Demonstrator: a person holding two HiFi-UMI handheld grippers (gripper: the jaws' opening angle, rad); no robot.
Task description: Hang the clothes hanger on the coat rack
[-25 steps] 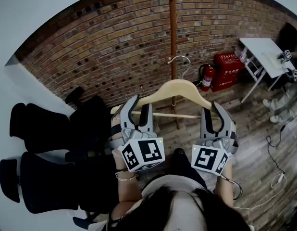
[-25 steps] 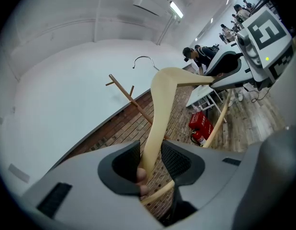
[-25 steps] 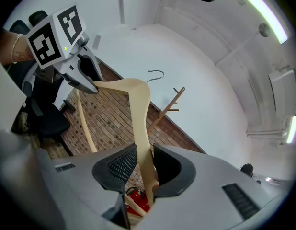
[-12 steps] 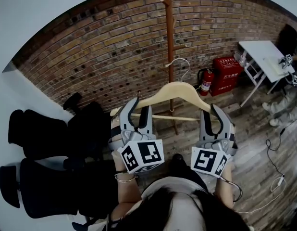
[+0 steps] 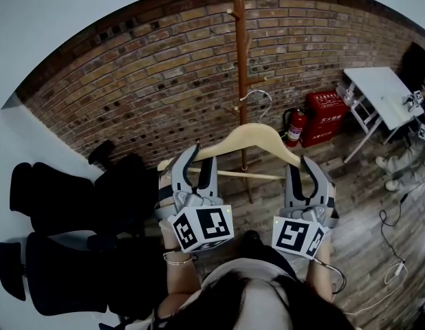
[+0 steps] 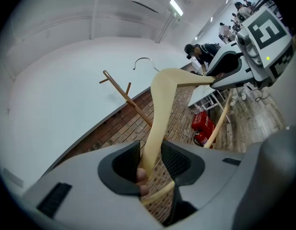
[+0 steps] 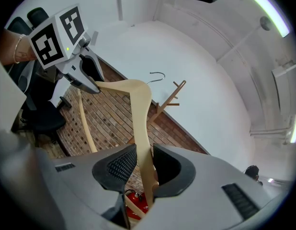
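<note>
A pale wooden clothes hanger (image 5: 248,138) with a metal hook (image 5: 259,96) is held level between both grippers, in front of the brown coat rack pole (image 5: 238,53). My left gripper (image 5: 193,162) is shut on the hanger's left arm (image 6: 162,99). My right gripper (image 5: 303,170) is shut on the right arm (image 7: 139,109). The hook (image 6: 144,61) stands just right of the pole, near the rack's pegs (image 6: 120,87). In the right gripper view the coat rack pegs (image 7: 173,94) rise behind the hanger, with the left gripper (image 7: 85,83) at its far end.
A brick wall (image 5: 130,81) backs the rack. A red fire extinguisher (image 5: 295,126) and a red box (image 5: 325,110) stand at its foot. A white folding table (image 5: 377,88) is at the right, black office chairs (image 5: 54,191) at the left, cables (image 5: 395,253) on the wooden floor.
Both grippers have carried the hanger closer to the coat rack, and more of the pole and its pegs now shows above the hook. Both grips are unchanged.
</note>
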